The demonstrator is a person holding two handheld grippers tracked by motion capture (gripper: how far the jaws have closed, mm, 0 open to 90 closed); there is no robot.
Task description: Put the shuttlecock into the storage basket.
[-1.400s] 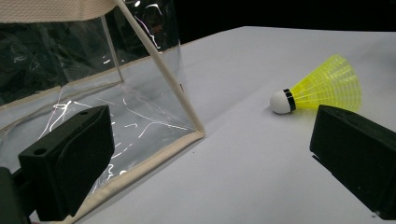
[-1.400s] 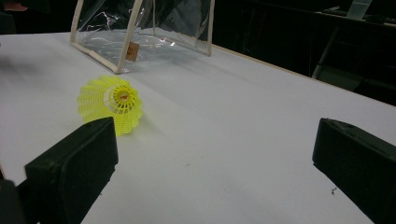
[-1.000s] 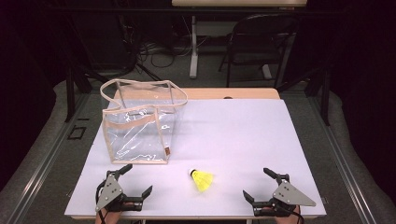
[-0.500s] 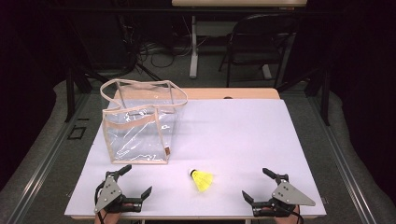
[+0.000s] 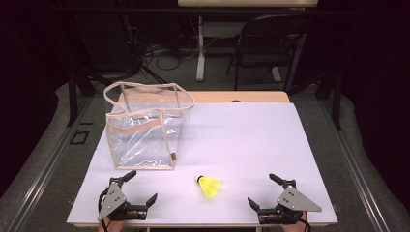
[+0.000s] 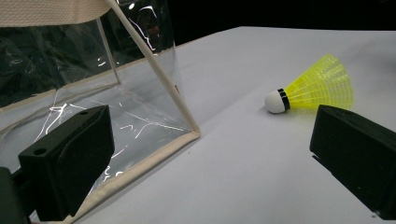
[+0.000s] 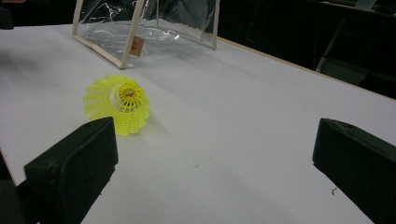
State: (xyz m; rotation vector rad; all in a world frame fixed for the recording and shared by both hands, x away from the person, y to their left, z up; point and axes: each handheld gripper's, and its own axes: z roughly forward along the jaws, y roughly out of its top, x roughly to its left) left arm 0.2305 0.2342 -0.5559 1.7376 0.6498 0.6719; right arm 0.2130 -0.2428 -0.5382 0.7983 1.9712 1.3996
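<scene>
Table [image 5: 251, 140], white and matte, carried everything in the high view. Clear plastic bag [image 5: 145, 128] with beige fabric trim stood upright at its left, boxy and glossy; the left gripper view showed its creased, glinting wall up close, while the right gripper view revealed a small brown tag on one corner edge. Left gripper [image 5: 139, 189] and right gripper [image 5: 263, 191] rested at the near edge, each with jaws spread wide and holding nothing. Shuttlecock [image 5: 209, 186] lay on its side between them, apart from both: a round white cap in the left gripper view, a yellow mesh skirt seen open-ended in the right gripper view.
</scene>
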